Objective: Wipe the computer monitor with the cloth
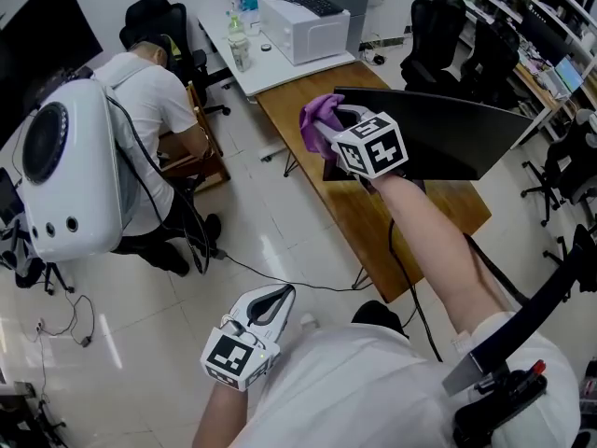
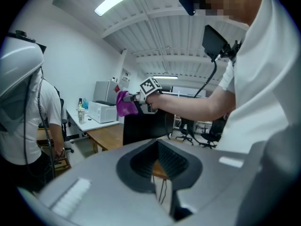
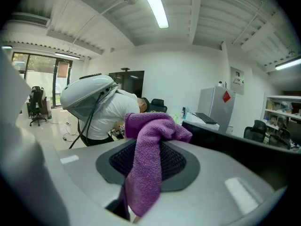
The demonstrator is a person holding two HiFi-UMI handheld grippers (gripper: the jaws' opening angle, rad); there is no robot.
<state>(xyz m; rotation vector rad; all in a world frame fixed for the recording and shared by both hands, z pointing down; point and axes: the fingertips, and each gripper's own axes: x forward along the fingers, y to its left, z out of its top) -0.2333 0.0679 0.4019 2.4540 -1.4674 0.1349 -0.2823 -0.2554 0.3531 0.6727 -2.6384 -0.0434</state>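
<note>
The cloth (image 3: 149,164) is pinched in the right tongs (image 1: 331,127) at the left edge of the monitor (image 1: 438,136), above the desk (image 1: 364,217). The left tongs (image 1: 269,304) are pressed together, empty, well apart. With hard pressure the unsteadied monitor could be tipped, or the bunched cloth dragged loose.

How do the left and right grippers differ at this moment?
The right gripper is shut on the purple cloth; the left gripper is shut and empty. The right gripper is held out by the end of the monitor, over the desk; the left gripper hangs low beside the person's body. Both are the same white two-jaw design.
</note>
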